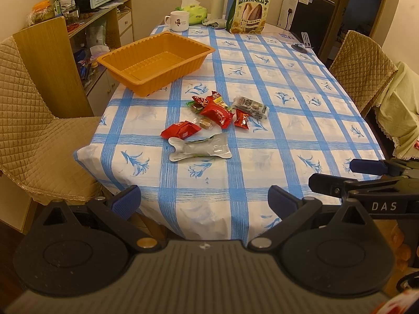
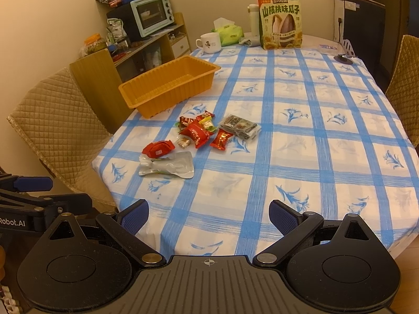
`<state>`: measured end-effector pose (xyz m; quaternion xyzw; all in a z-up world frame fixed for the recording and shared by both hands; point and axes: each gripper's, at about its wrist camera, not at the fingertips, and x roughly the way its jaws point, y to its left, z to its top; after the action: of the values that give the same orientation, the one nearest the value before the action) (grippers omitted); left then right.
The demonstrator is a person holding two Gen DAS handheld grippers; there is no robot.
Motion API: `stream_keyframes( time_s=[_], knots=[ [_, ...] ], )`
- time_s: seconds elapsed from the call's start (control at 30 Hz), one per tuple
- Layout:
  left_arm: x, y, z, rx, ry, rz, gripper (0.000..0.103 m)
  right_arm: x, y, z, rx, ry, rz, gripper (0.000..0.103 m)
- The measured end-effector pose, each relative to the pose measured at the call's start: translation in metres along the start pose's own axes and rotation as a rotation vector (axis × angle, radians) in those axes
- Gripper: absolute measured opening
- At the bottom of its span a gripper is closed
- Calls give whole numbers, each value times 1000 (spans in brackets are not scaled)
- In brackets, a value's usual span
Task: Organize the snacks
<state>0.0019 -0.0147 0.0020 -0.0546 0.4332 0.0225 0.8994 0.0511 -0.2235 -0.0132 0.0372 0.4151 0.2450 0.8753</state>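
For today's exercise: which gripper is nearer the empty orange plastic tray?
Left. The left gripper sits nearer the orange plastic tray; the right gripper is farther right.

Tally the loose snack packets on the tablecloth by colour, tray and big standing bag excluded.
Red packets: 4, one of them apart beside the silver pouch
Silver pouch: 1
Clear or dark packets: 1 stack, number unclear
Small tan candy: 1
Total: 7 at least; the pile overlaps.

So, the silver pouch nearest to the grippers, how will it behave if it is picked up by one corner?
The silver pouch looks flat and crinkled, so it is probably light and would likely flop or bend. Its foil surface is shiny, so it may slip between the pads. It lies flat on the tablecloth, so catching an edge could be hard.
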Motion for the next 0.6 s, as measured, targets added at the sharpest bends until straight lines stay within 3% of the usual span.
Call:
stream_keyframes(
  time_s=[0.6],
  knots=[
    [43, 34, 12, 28, -15, 14, 102, 32, -10, 3, 39, 15, 18, 98]
  ],
)
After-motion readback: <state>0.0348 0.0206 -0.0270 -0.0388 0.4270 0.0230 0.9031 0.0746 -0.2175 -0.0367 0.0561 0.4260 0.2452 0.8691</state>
